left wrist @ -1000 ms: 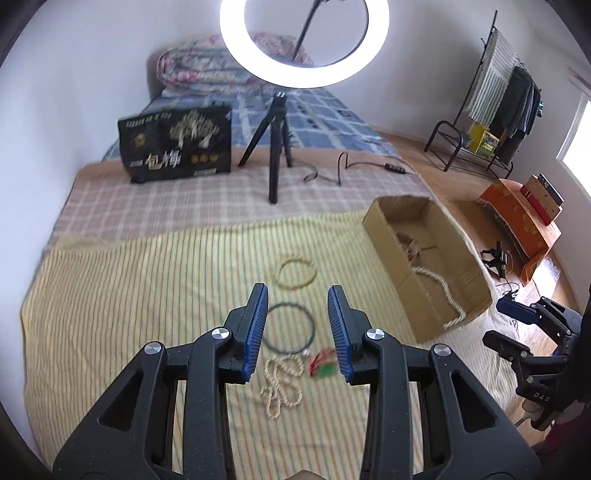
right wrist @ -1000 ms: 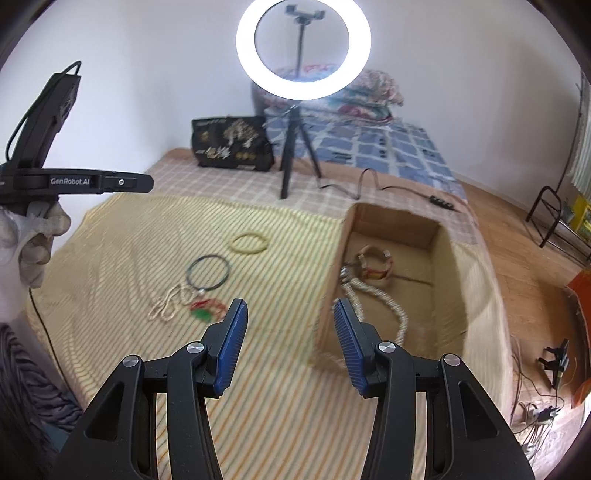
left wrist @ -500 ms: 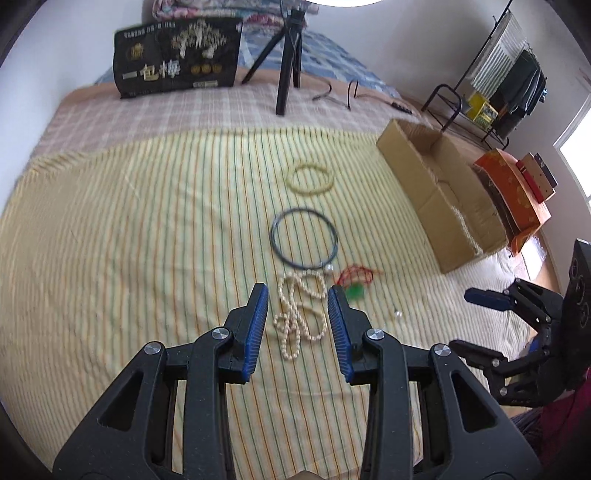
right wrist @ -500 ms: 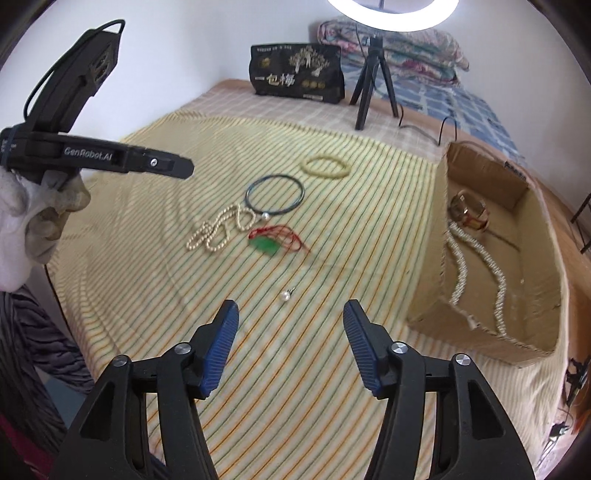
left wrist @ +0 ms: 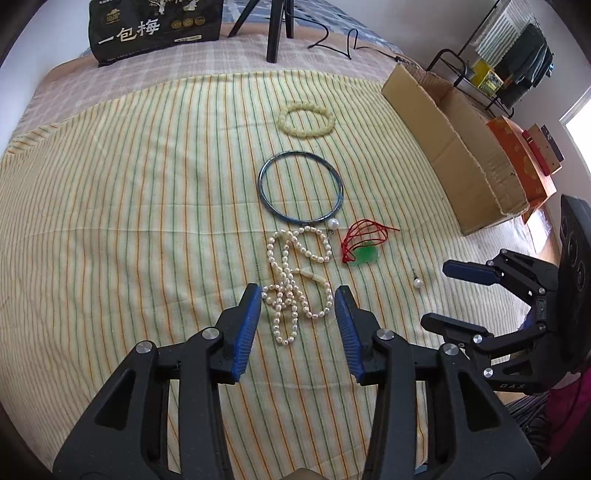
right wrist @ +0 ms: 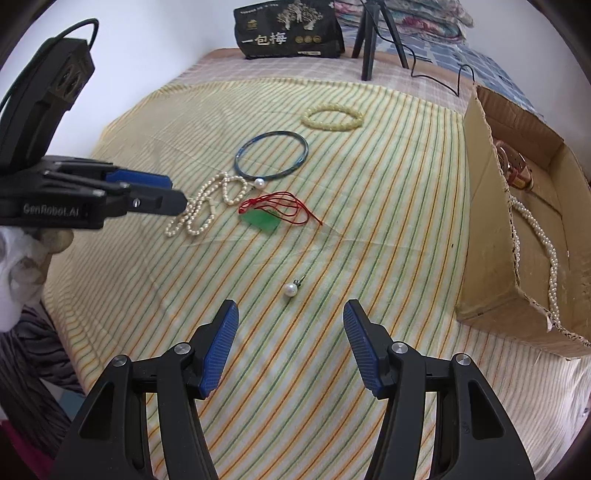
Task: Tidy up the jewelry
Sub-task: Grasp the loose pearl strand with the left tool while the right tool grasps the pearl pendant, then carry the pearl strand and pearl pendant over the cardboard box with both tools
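Jewelry lies on a yellow striped cloth (left wrist: 129, 206). My left gripper (left wrist: 297, 297) hangs over the near end of a pearl necklace (left wrist: 295, 280); its jaws are opening, with the necklace's loops between them and the pads clear of it. My right gripper (right wrist: 291, 314) stands open just short of a single pearl earring (right wrist: 291, 288), touching nothing. Farther off lie a blue bangle (left wrist: 300, 192), a yellow bead bracelet (left wrist: 306, 120) and a green pendant on red cord (left wrist: 364, 243). The cardboard box (right wrist: 487, 236) at the right holds a pearl strand (right wrist: 539, 236) and a brown bracelet (right wrist: 515, 171).
A black printed bag (left wrist: 155, 27) and a tripod (left wrist: 275, 29) with a cable stand at the cloth's far edge. An orange box (left wrist: 524, 155) and a clothes rack (left wrist: 509, 55) are on the floor to the right. A gloved hand (right wrist: 18, 266) holds the left gripper.
Both grippers have sunk toward the cloth and tipped downward. The left has come over the pearl necklace, the right close to the pearl earring. Both sets of jaws stand wider than before.
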`<state>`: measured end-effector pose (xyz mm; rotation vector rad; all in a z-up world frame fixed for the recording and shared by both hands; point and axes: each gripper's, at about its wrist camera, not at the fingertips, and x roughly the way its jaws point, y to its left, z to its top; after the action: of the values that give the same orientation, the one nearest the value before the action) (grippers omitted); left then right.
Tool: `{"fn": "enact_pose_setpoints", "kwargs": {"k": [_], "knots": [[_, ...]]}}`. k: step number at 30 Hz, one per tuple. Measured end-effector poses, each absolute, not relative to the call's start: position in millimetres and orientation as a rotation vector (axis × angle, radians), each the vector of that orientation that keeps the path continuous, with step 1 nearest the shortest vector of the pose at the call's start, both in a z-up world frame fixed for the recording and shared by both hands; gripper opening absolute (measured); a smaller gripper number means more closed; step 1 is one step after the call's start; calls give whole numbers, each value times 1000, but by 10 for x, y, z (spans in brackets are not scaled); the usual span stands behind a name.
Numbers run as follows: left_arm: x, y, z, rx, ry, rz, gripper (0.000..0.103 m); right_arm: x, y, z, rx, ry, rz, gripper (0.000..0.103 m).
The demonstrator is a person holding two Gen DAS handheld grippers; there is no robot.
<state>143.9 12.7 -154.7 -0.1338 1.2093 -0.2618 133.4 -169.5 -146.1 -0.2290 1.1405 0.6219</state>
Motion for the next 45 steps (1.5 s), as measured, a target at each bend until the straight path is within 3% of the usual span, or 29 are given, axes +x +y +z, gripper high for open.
{"fn": "enact_pose_setpoints", "kwargs": {"k": [4,14,22,29,32,34,36,45], "knots": [[1484,83,-1623,-128,1235,-257,51,1364,-1654,-1485,-226,1151,620,58],[1638,-13,-1801,-77,1266,-224,51,1433,-1559,-1555,-261,1158,609,58],[1674,-56,-1807,-87,1273,-217,51,1494,-1543,-1556,-266,1158,584,45],[1642,-136,-1816,-19,1262,-202,51,1490,-1524,-1556,-293,1152,577,24],[1646,-143,-1816,-9,1253,-190,41,1488,-1520,-1559,-298,1156,585,15],[1664,-100,-1812,-17,1246,-180,23,1489,-1517,-1562,-297,1161,591,11],[1646,-11,-1808,-39,1246,-174,13,1491,-1516,-1561,-293,1164,595,8],[1605,128,-1649,-114,1202,-181,5,1459,-1530,-1521,-287,1150,597,8]]}}
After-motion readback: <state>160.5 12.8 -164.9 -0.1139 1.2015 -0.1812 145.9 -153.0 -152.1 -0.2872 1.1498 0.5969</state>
